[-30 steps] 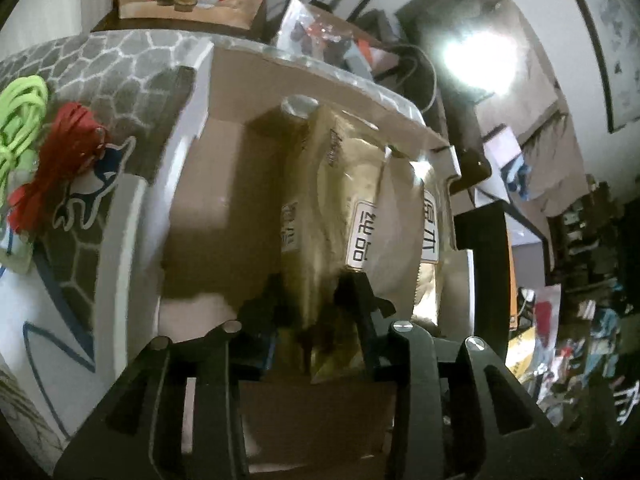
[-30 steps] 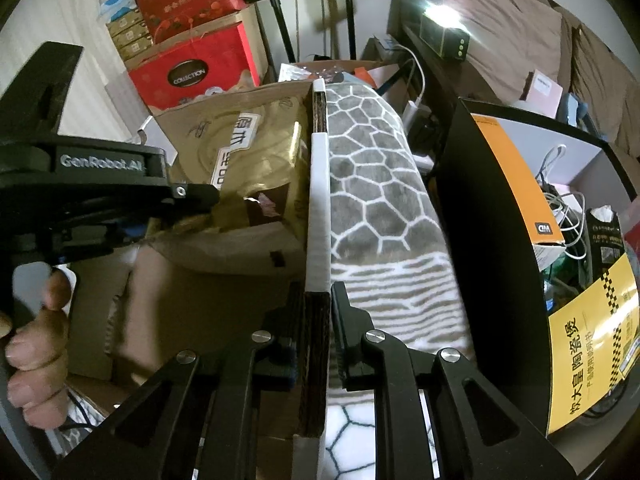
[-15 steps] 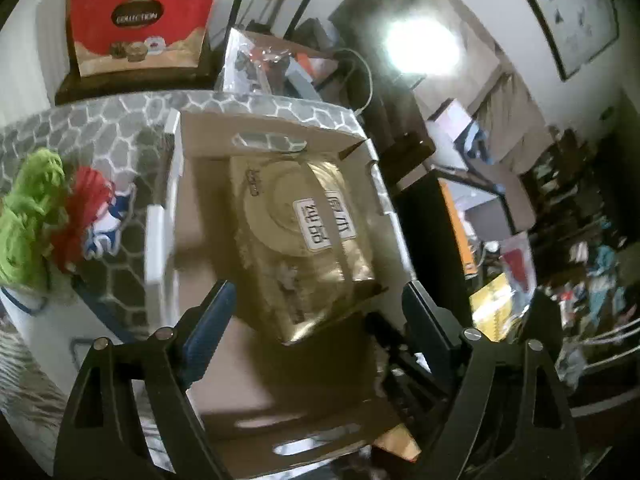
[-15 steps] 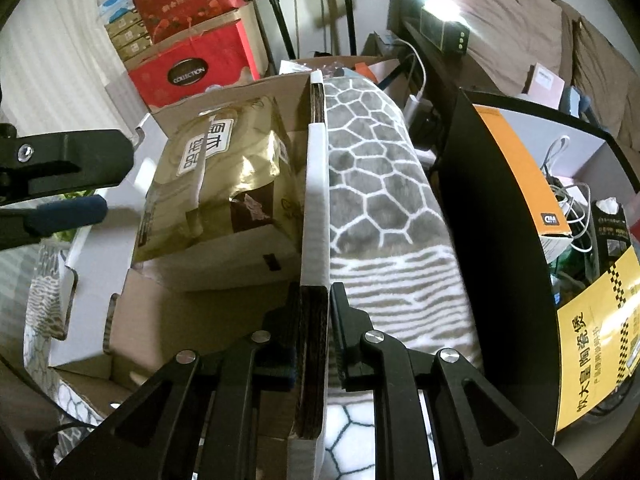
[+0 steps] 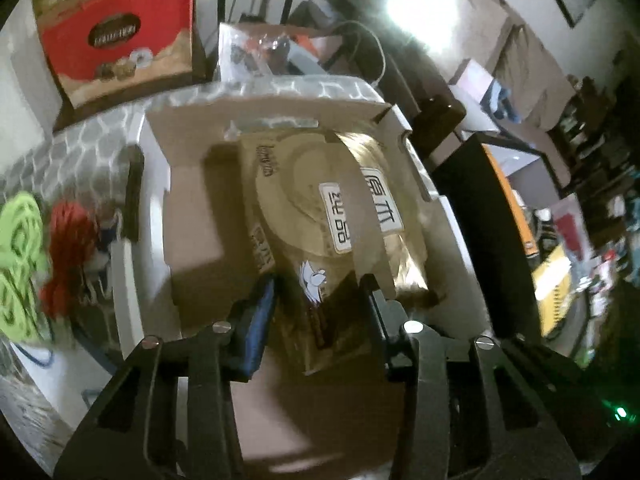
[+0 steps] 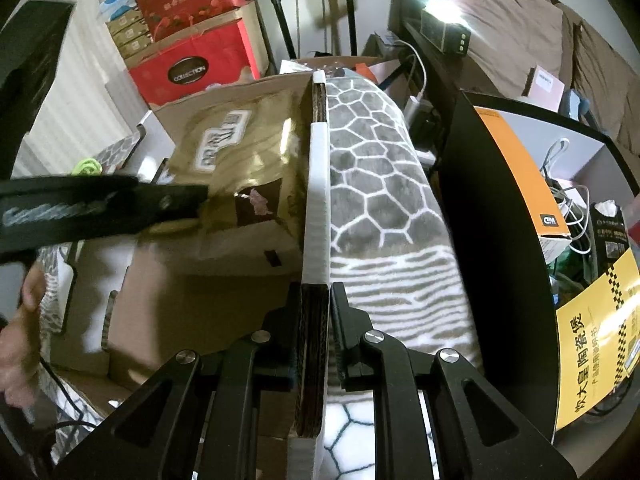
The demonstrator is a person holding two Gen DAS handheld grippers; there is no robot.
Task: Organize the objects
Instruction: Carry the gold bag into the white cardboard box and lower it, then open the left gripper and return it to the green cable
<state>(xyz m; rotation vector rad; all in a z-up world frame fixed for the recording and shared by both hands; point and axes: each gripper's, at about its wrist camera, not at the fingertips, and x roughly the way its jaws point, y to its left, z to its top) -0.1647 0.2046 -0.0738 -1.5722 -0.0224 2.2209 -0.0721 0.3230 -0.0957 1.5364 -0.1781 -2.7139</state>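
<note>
Both grippers engaged: right gripper clamps the box wall, left gripper has just been closing around the gold bag inside, apparently gripping it; bag could slip if lifted by that corner.

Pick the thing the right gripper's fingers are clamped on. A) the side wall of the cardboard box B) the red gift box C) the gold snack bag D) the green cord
A: in the right wrist view the right gripper pinches the edge of the cardboard box wall, while the gold snack bag lies inside the box, apart from it.
</note>
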